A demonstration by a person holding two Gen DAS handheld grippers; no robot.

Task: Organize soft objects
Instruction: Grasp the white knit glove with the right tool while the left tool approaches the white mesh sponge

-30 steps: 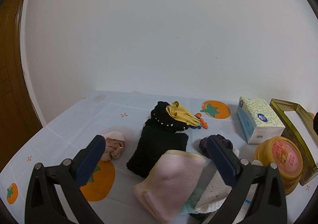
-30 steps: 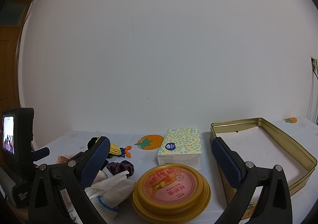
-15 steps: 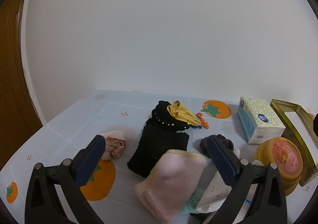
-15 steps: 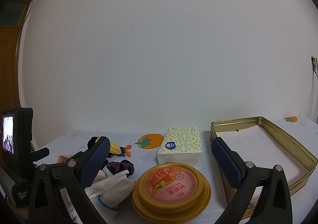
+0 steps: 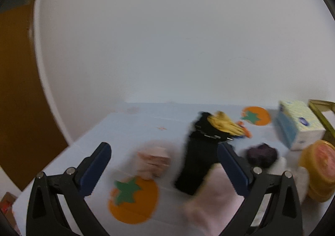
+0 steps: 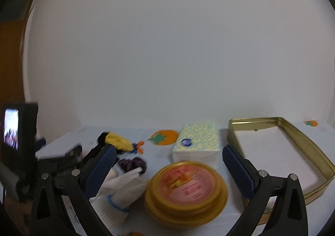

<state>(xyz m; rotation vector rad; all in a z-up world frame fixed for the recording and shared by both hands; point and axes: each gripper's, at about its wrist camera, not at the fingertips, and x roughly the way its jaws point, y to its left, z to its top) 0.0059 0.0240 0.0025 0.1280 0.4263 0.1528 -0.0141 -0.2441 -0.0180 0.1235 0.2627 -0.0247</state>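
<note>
Soft things lie on the white tablecloth. In the left wrist view: a small pink bundle (image 5: 153,161), a black knitted piece (image 5: 199,156) with a yellow cloth (image 5: 225,123) on its far end, a folded pink cloth (image 5: 215,198) and a dark purple scrunchie (image 5: 261,154). My left gripper (image 5: 165,164) is open and empty above them. In the right wrist view a white knitted glove (image 6: 123,192) lies by the scrunchie (image 6: 132,163). My right gripper (image 6: 169,169) is open and empty above a round yellow tin (image 6: 186,189). An open gold tin box (image 6: 303,143) stands at the right.
A tissue pack (image 6: 197,144) lies behind the round tin; it also shows in the left wrist view (image 5: 299,127). Orange fruit prints (image 5: 134,200) mark the tablecloth. A white wall rises behind. The table's left edge and a brown door (image 5: 18,89) are at left.
The left gripper has swung left and forward; its view is blurred and the objects have shifted right in it. The right gripper has shifted slightly. Both stay open.
</note>
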